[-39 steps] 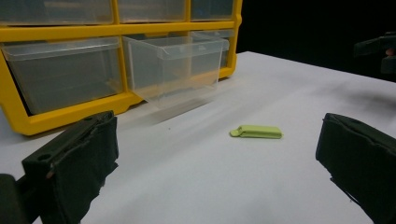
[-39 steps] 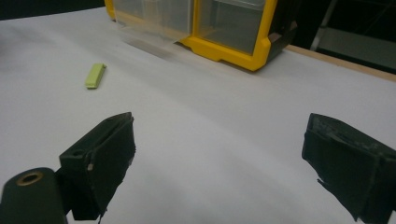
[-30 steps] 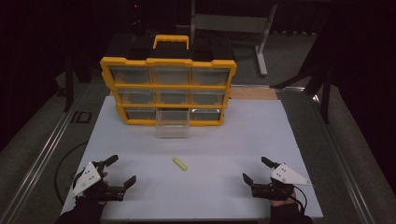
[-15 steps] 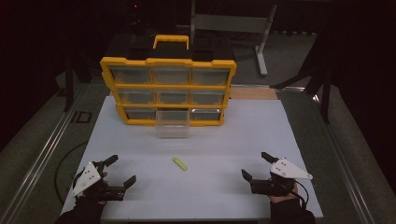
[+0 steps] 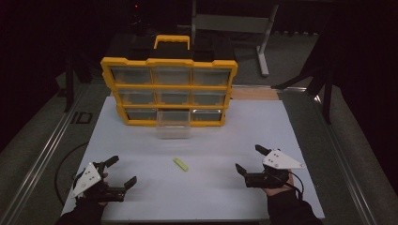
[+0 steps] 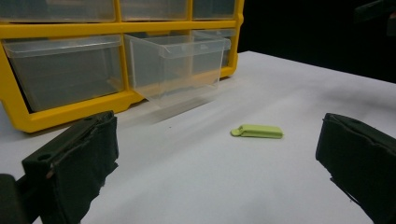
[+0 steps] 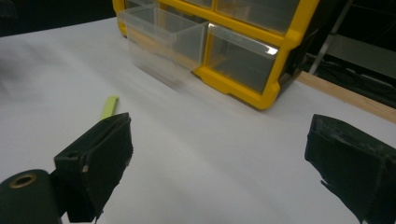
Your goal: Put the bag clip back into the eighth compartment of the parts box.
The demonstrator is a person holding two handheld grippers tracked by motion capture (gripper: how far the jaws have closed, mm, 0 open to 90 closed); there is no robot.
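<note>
A small flat light-green piece (image 5: 180,164) lies on the white table top (image 5: 211,140), also seen as the green piece (image 6: 258,131) and the green piece (image 7: 109,106). Behind it stands a yellow organiser (image 5: 169,91) with clear drawers; its bottom middle drawer (image 5: 173,124) is pulled out, seen too as the drawer (image 6: 180,65) and the drawer (image 7: 161,39). My left gripper (image 5: 119,171) rests open near the front left, left of the piece. My right gripper (image 5: 251,159) is open at the front right. Both hold nothing.
The organiser has a yellow handle (image 5: 171,41) on top. A wooden strip (image 5: 256,93) runs along the table's back right edge. A metal stand (image 5: 263,42) rises behind the table. A cable (image 5: 63,161) loops off the table's left side.
The right gripper has shifted slightly forward and to the right. The left gripper and the green piece have stayed put.
</note>
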